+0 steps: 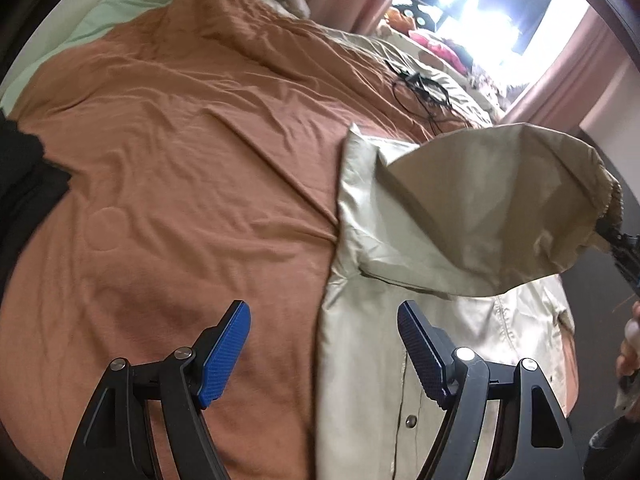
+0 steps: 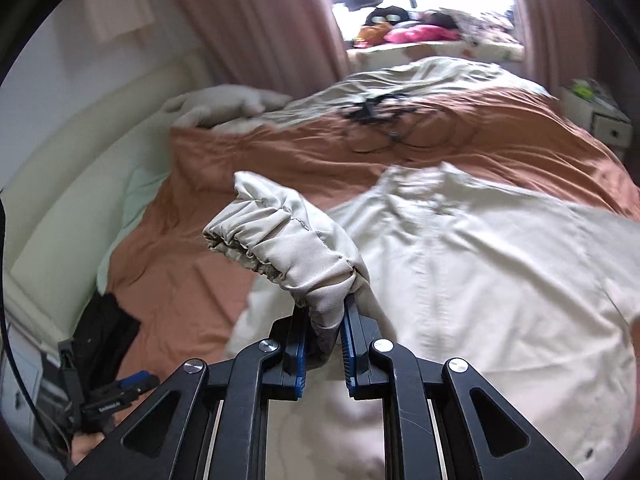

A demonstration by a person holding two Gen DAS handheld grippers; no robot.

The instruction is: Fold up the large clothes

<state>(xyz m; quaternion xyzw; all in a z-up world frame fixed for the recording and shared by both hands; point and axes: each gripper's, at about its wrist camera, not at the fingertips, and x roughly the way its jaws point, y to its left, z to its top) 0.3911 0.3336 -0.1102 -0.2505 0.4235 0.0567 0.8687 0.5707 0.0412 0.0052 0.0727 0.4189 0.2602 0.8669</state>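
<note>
A large beige jacket lies spread on the orange bedspread, snap buttons showing on its front. In the right wrist view my right gripper is shut on the gathered elastic cuff of one sleeve, held up above the jacket body. The left wrist view shows that raised sleeve draped across the jacket, with the right gripper at the frame's right edge. My left gripper hovers open over the jacket's left edge, nothing between its blue pads.
A tangle of black cable lies on the far part of the bed. A black garment sits at the bed's left side. A pale pillow, pink curtains, a cluttered window sill and a white nightstand border the bed.
</note>
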